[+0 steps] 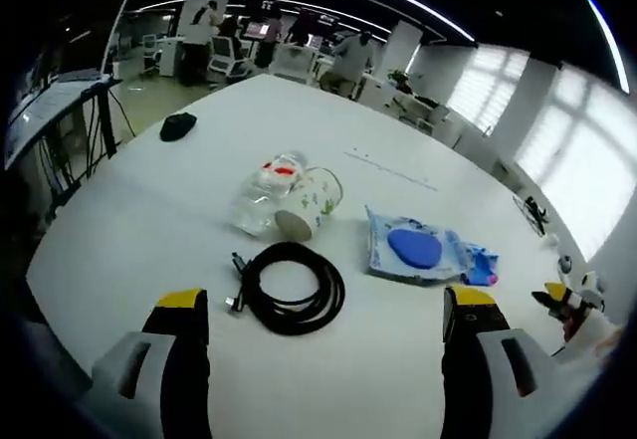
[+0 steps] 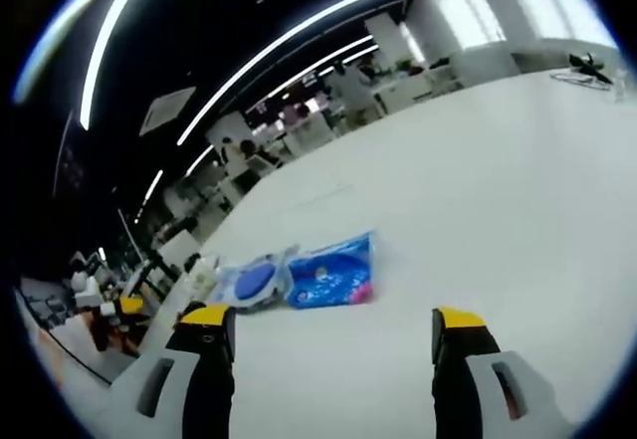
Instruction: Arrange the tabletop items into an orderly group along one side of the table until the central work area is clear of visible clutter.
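**Both grippers released above the white table**

Left gripper point(image 1: 323, 325) sits released, jaws apart; I see the black cable coil point(image 1: 290, 287) just above it at centre, cup point(image 1: 310, 203) touching bottle point(image 1: 263, 192), blue packet point(image 1: 423, 250) right. Right gripper point(image 2: 333, 344) released too, packet point(image 2: 299, 278) centre-left on the table point(image 2: 478, 200).
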A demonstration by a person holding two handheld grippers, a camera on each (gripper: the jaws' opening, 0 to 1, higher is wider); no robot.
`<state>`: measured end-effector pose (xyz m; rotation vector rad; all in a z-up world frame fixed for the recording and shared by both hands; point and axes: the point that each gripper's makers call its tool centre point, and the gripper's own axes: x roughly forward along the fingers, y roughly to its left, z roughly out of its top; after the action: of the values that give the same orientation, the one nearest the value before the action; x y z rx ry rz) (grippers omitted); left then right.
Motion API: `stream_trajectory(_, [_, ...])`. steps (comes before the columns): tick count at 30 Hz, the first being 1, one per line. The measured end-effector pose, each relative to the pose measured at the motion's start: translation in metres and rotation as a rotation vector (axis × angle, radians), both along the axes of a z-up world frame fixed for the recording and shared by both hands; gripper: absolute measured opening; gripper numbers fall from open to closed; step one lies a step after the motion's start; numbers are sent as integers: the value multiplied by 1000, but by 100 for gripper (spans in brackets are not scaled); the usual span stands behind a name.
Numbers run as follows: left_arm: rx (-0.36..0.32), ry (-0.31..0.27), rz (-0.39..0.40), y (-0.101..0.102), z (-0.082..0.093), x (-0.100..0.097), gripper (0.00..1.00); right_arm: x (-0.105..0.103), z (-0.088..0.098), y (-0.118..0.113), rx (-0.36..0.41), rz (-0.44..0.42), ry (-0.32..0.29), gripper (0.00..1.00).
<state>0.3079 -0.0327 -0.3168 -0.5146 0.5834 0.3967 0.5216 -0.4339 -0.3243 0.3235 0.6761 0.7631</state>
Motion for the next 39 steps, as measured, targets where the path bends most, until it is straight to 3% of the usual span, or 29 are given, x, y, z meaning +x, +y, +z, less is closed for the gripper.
stream_trajectory(12, [31, 18, 13, 12, -2, 4, 97, 4, -8, -11, -46, -17, 37, 79])
stream_trajectory(23, [121, 85, -93, 16, -7, 21, 84, 4, -12, -6, -68, -5, 56, 77])
stream_trajectory(35, [219, 88, -211, 33, 1, 66, 65, -3, -20, -12, -103, -16, 91, 75])
stream_trajectory(39, [245, 121, -275, 38, -7, 83, 57, -3, -22, -12, -112, -6, 99, 74])
